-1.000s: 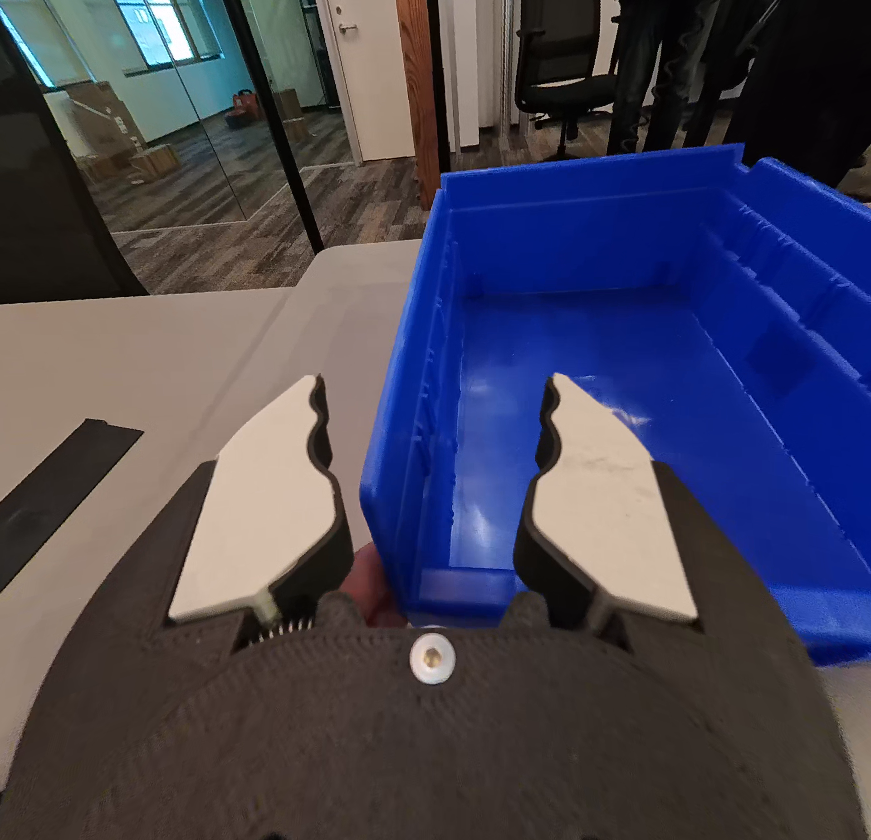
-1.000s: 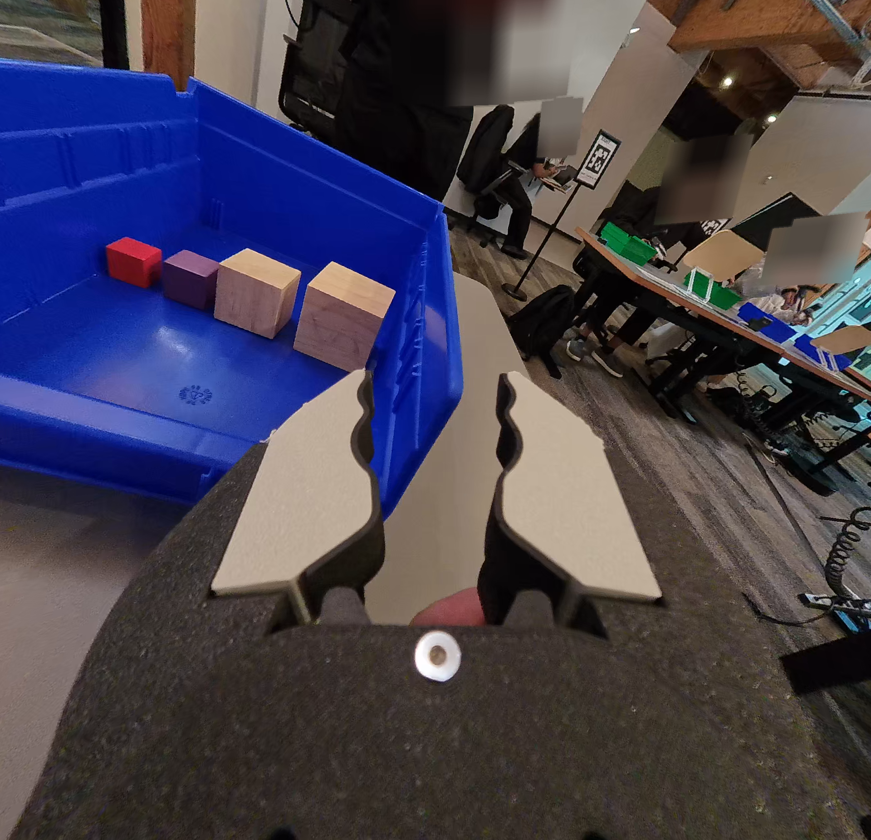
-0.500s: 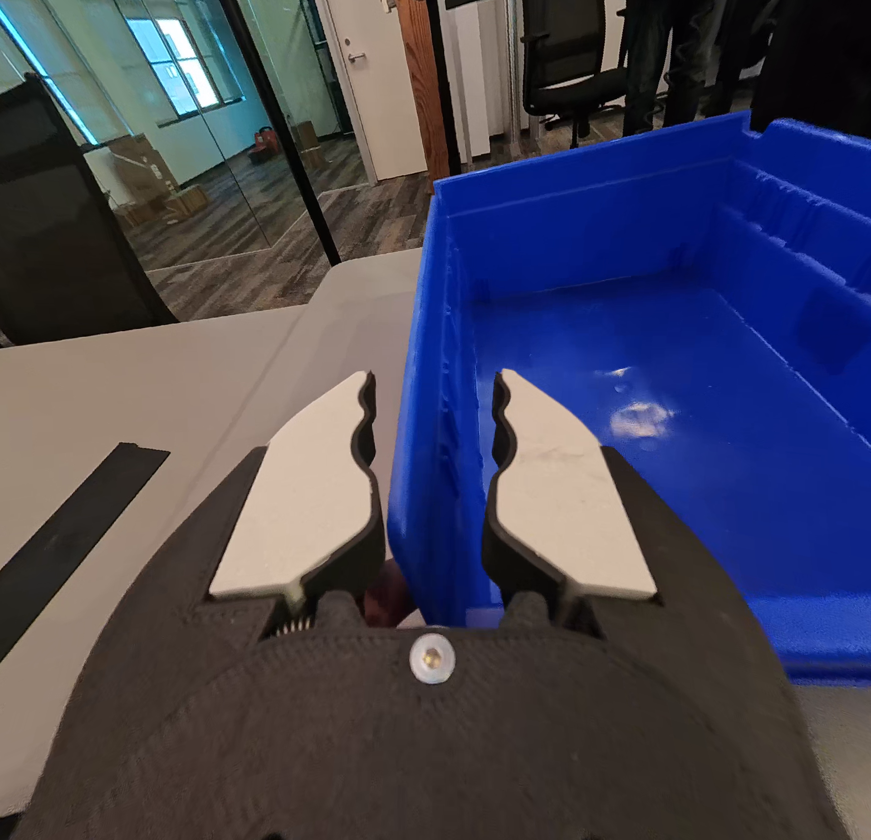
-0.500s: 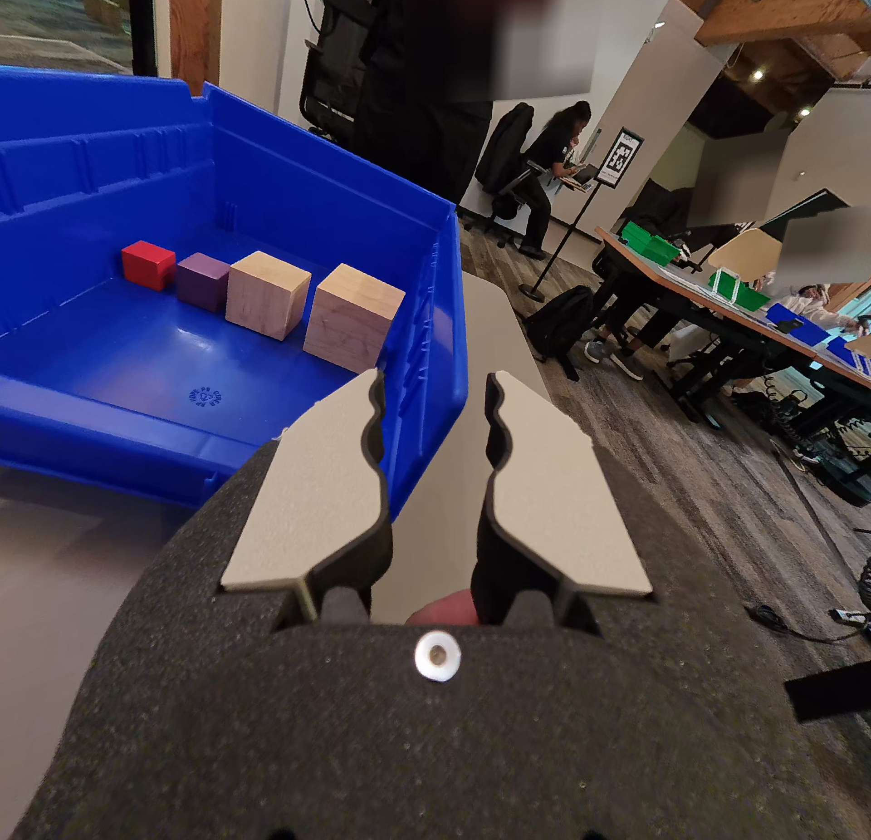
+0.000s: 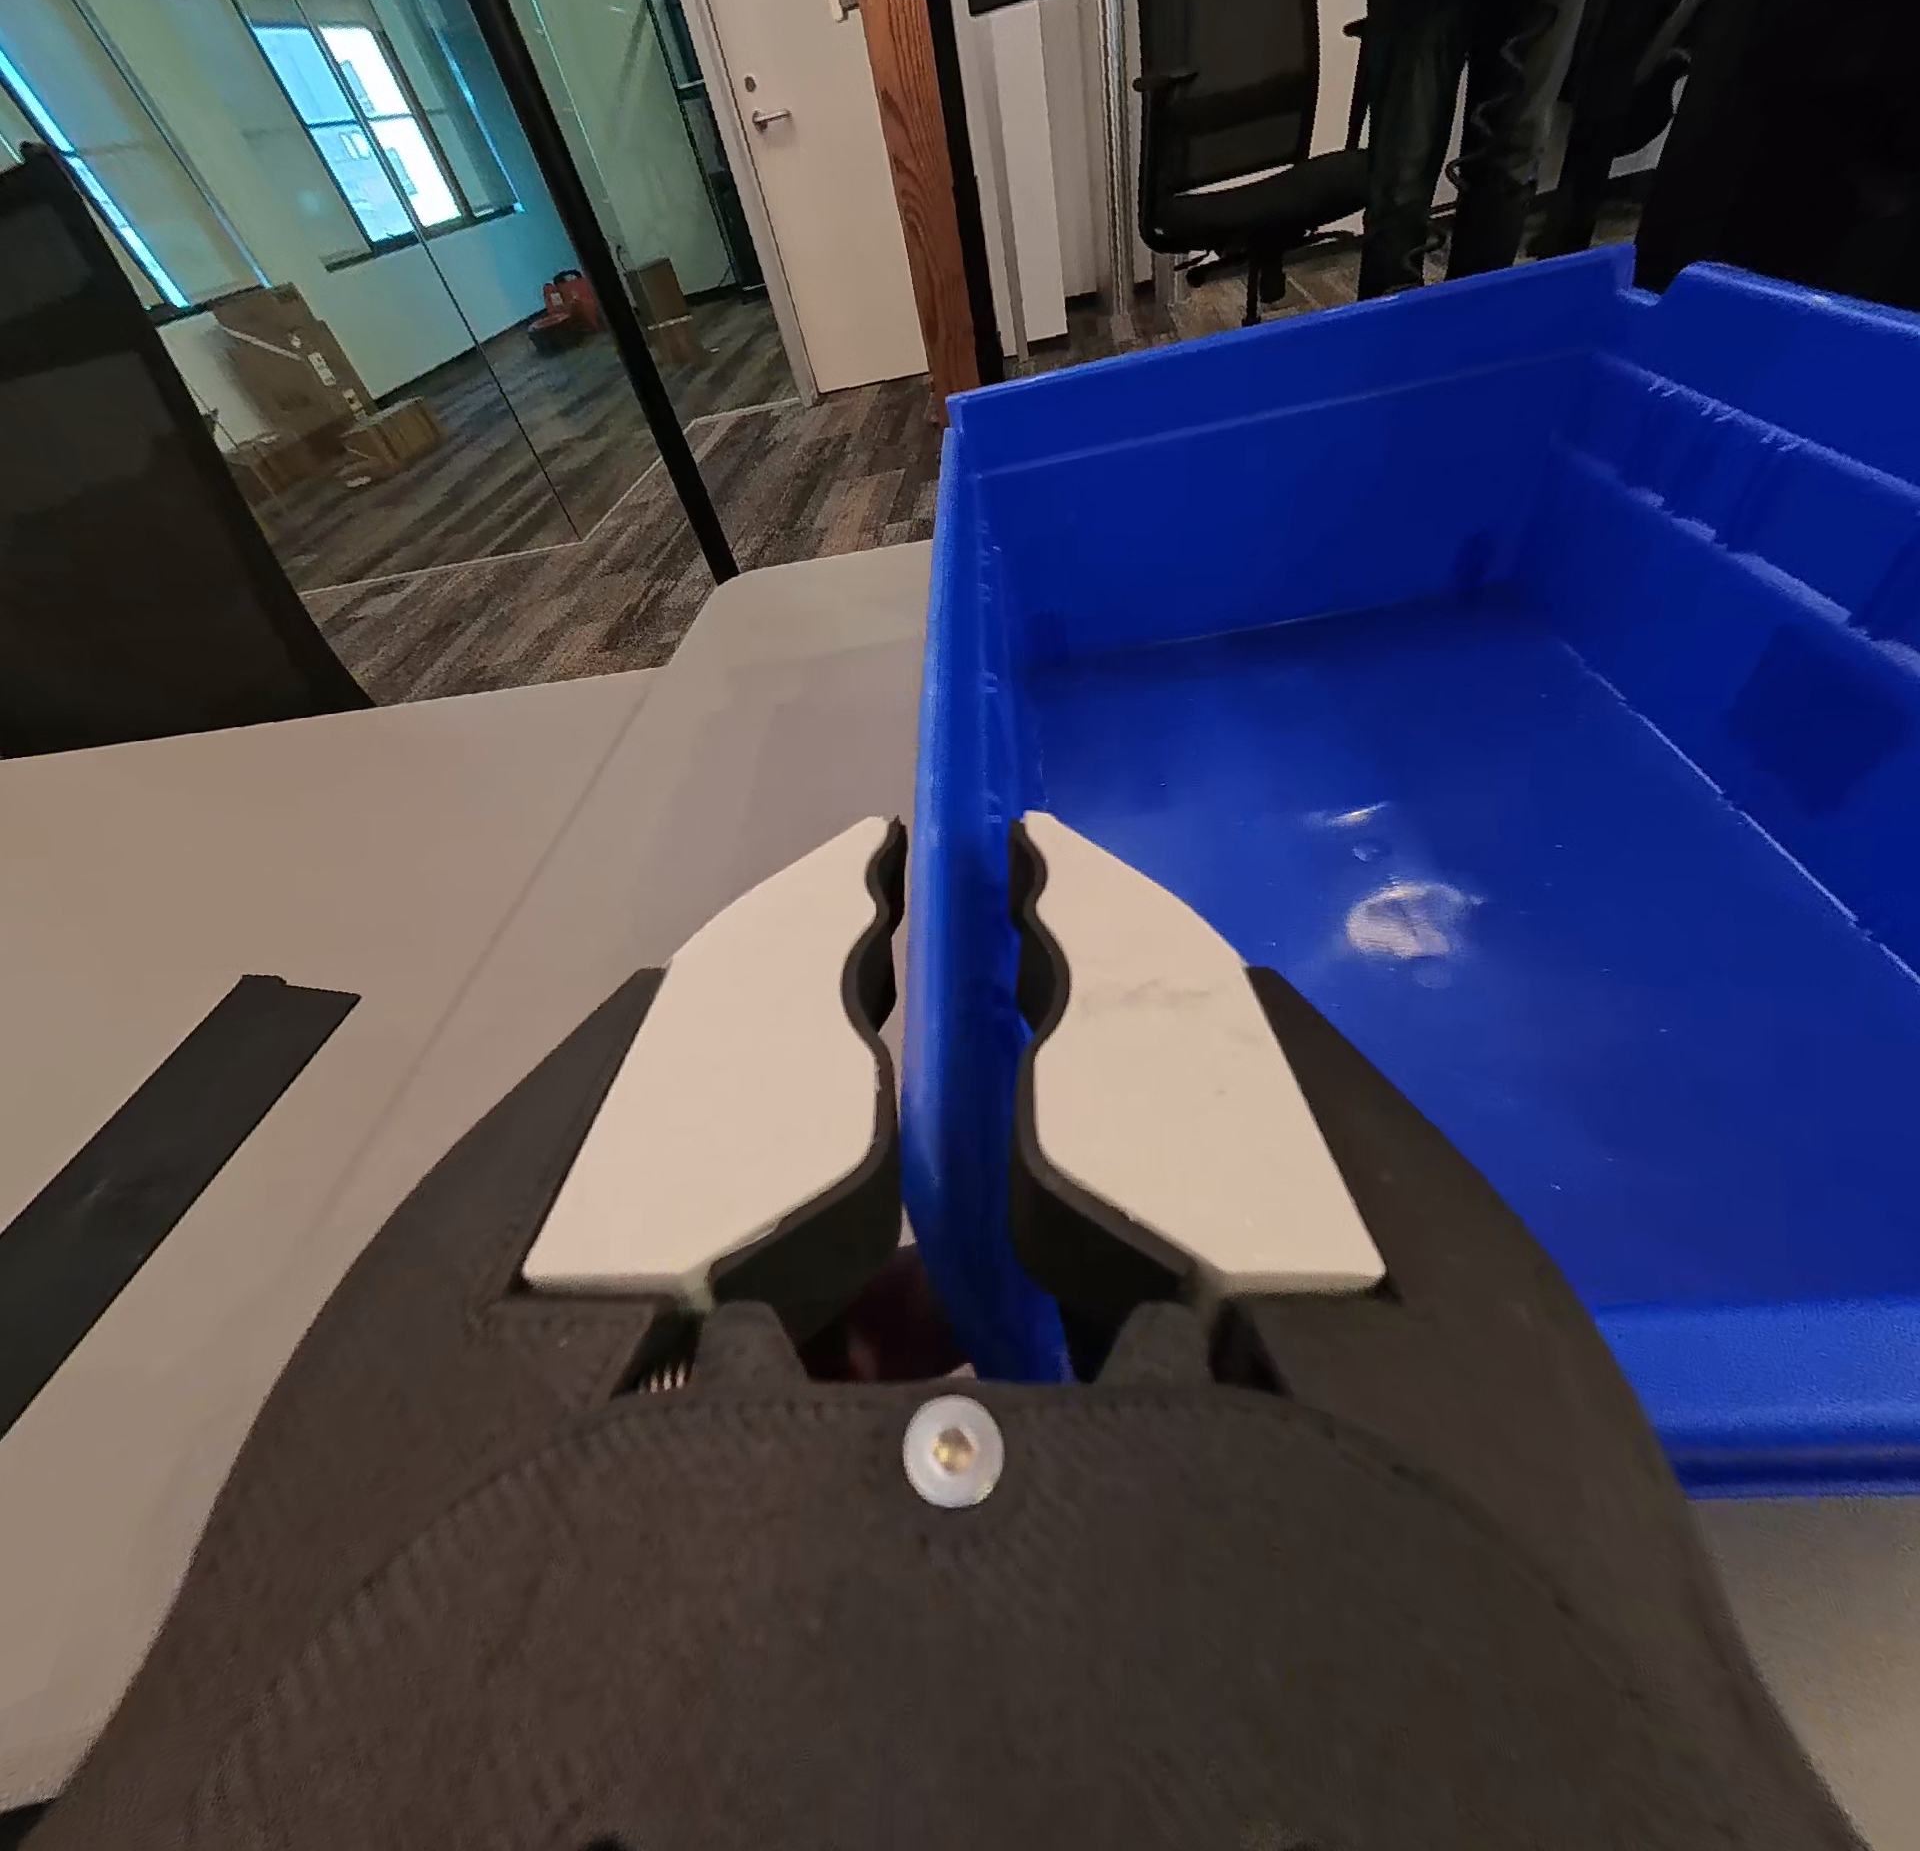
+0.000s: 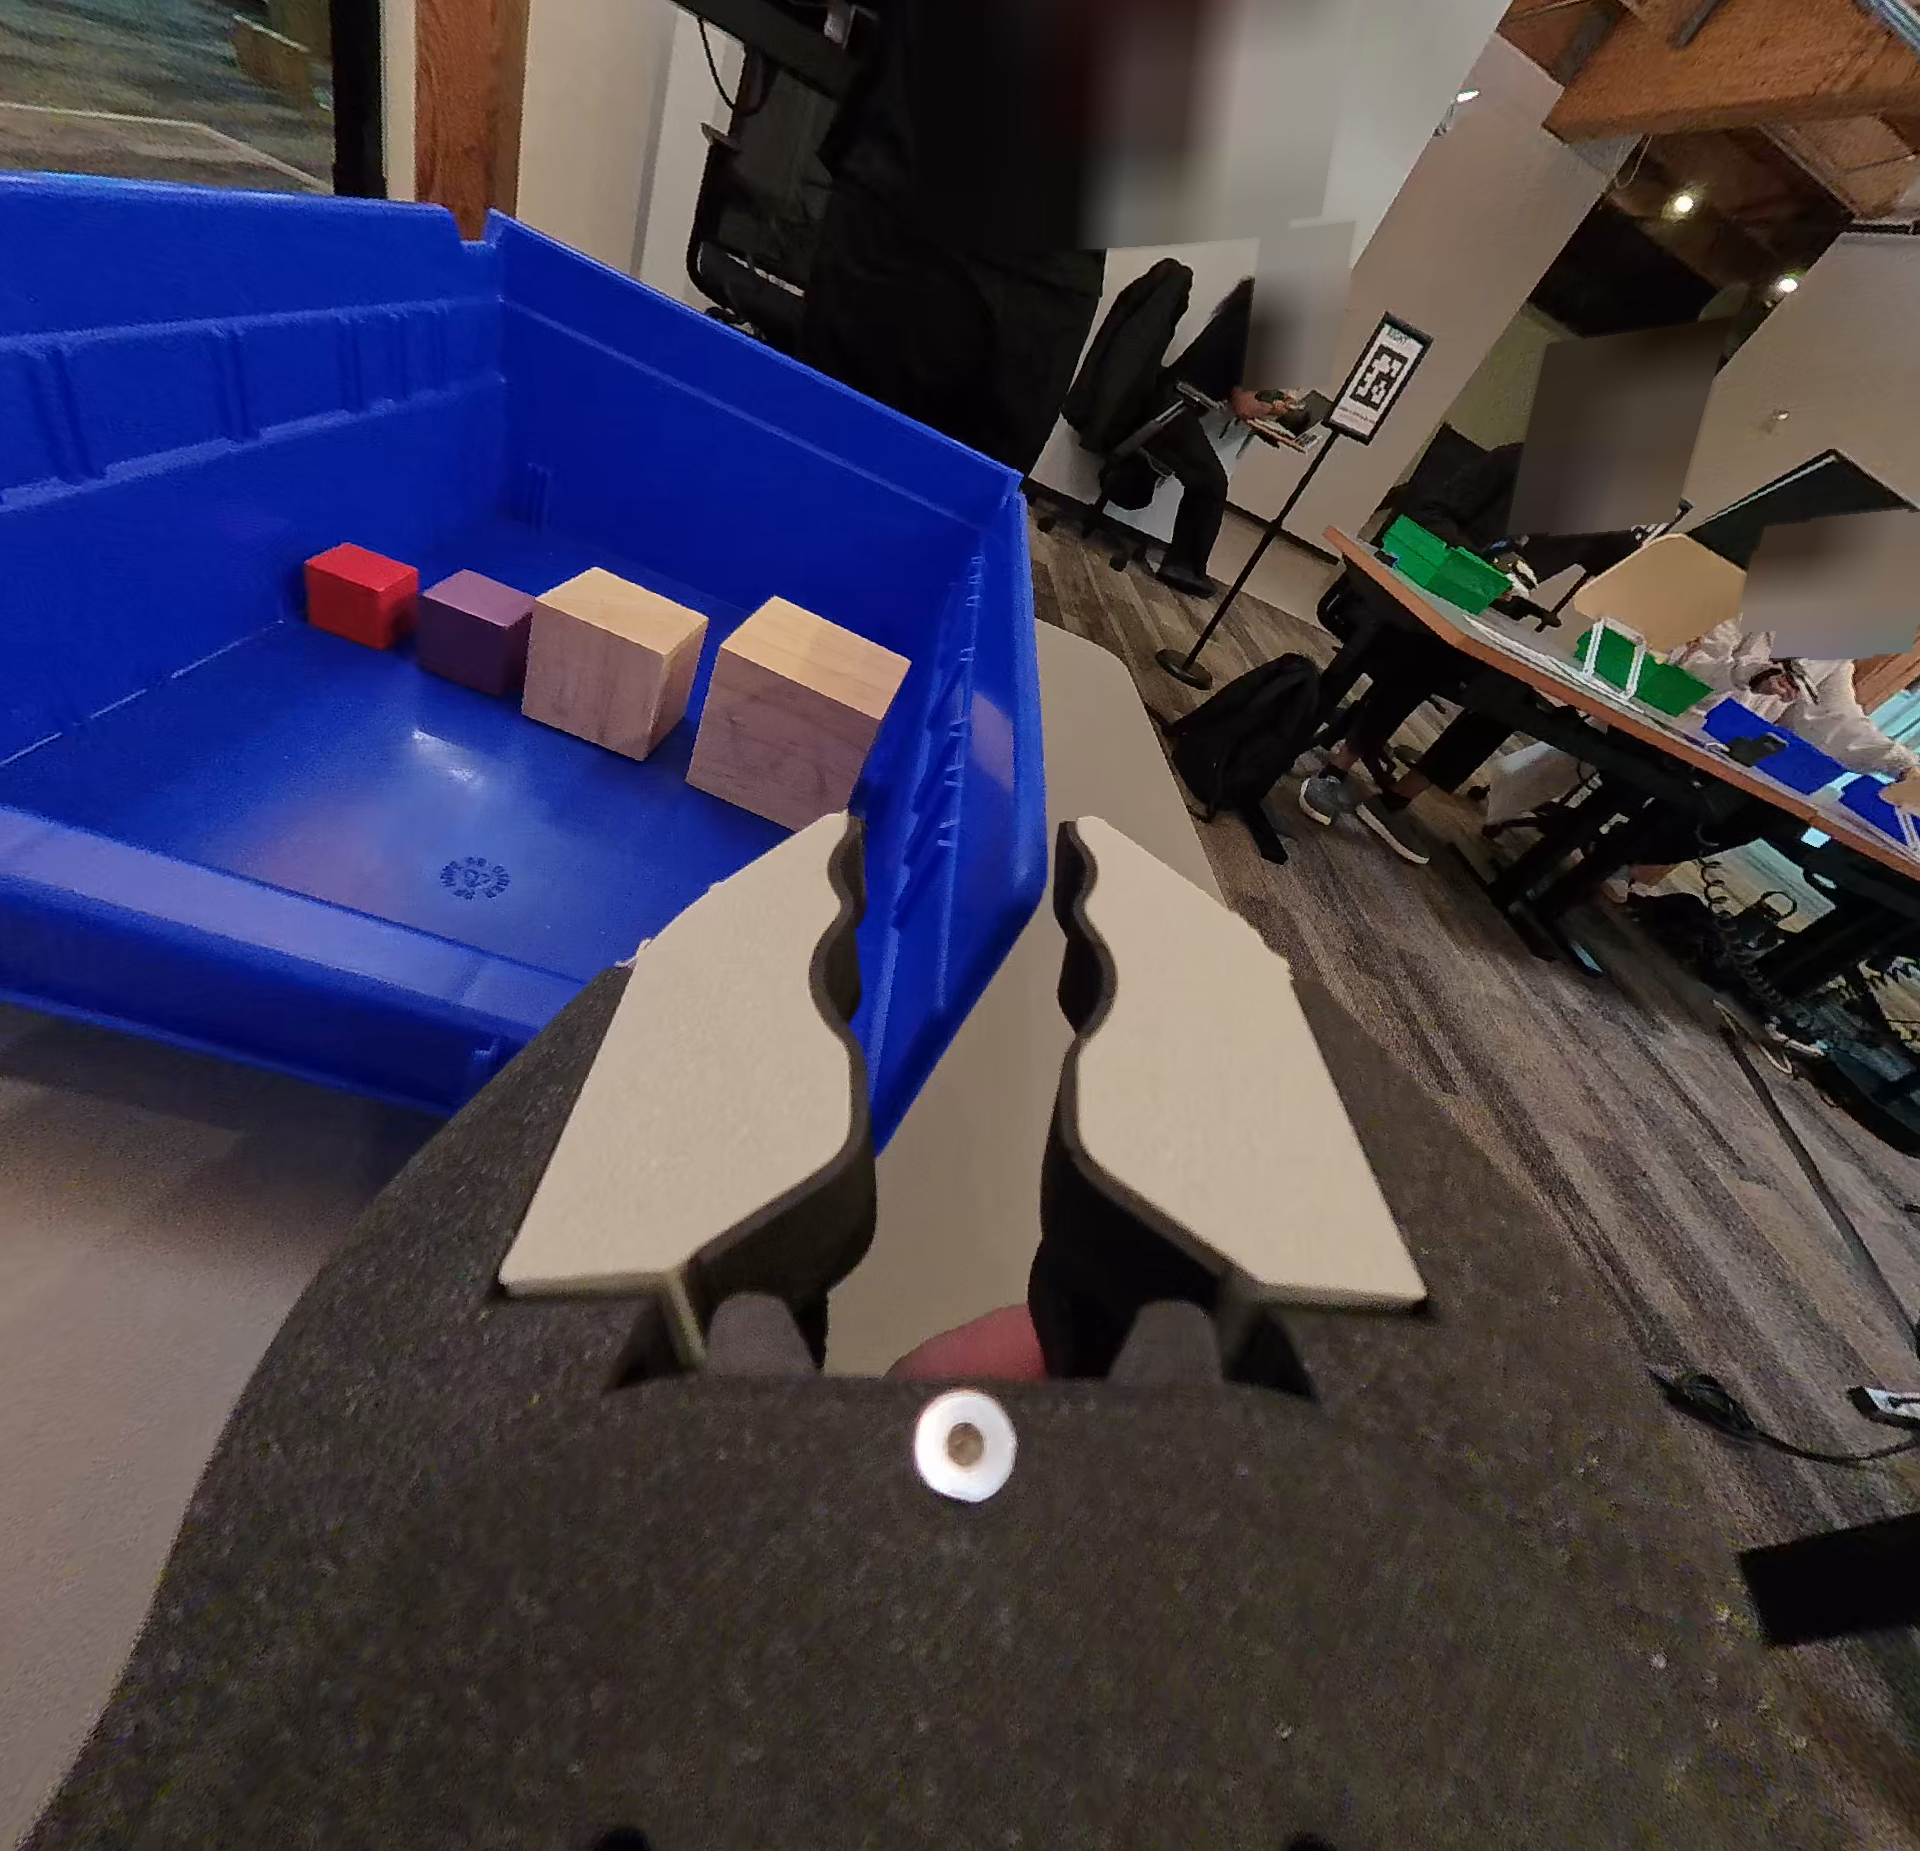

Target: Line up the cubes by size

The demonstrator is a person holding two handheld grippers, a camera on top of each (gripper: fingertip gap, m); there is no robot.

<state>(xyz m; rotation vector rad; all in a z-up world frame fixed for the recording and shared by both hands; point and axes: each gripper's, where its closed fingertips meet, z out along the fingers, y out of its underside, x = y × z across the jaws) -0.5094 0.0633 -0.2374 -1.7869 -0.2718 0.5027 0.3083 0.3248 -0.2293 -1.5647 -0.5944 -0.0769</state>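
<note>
A blue bin (image 6: 312, 845) holds a row of cubes along its far wall: a small red cube (image 6: 358, 594), a purple cube (image 6: 473, 629), a mid-size wooden cube (image 6: 608, 658) and a large wooden cube (image 6: 790, 710). My right gripper (image 6: 961, 830) straddles the bin's right wall. Its left pad lies against the wall and table shows between the wall and its right pad, so it is open. My left gripper (image 5: 961, 825) is shut on the left wall (image 5: 956, 658) of the bin (image 5: 1455, 866). The cubes are out of the left wrist view.
The bin stands on a beige table (image 5: 416, 866) with a black tape strip (image 5: 135, 1157) at the left. The table's edge (image 6: 1101, 762) runs just right of the bin. Beyond are chairs, people and a desk with green trays (image 6: 1444, 570). One gripper's finger ends stand about 85 cm off the other's.
My left jaws closed from wide open onto the bin's left wall. My right jaws narrowed around the right wall. The cubes have not moved.
</note>
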